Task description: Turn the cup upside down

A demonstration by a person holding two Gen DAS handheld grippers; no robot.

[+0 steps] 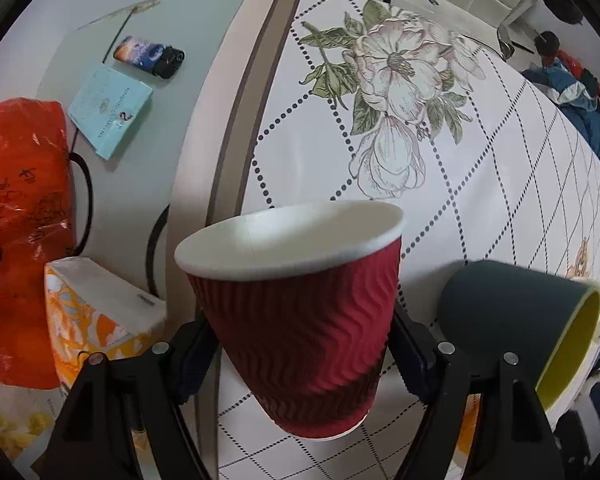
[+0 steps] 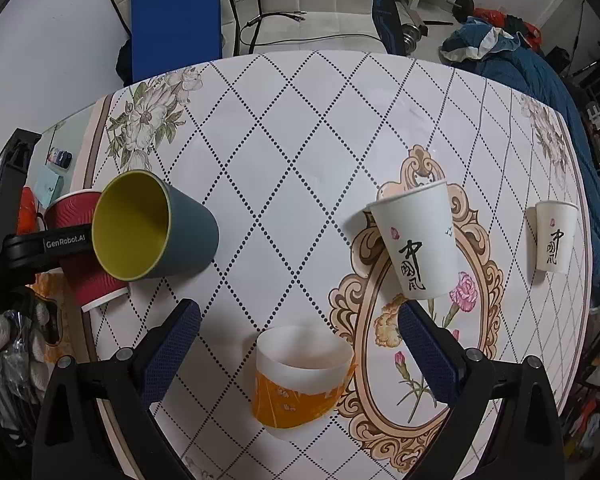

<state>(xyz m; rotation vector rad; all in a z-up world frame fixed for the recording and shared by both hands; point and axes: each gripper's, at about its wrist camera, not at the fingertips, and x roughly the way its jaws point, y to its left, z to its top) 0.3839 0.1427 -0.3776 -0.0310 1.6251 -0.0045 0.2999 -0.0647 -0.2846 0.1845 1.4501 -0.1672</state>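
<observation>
Red ribbed paper cup point(image 1: 300, 320), interior bare, is sitting gripped upright in my left gripper point(image 1: 300, 356); my right gripper point(image 2: 300, 344) is hanging wide open, holding nothing, above an orange-banded cup point(image 2: 300, 384) on the bench point(image 2: 284, 140).

Orange-and-white cup point(image 2: 300, 384) sits on patterned tablecloth point(image 2: 292, 152) btwn the wide-open right gripper point(image 2: 299, 350) fingers, untouched. Far left of it: grey mug w/ yellow inside point(image 2: 152, 226) on its side, red ribbed cup point(image 2: 86, 276) clamped in left gripper point(image 2: 66, 244). Up-right: two white printed cups point(image 2: 418, 240) point(image 2: 555, 236).
</observation>
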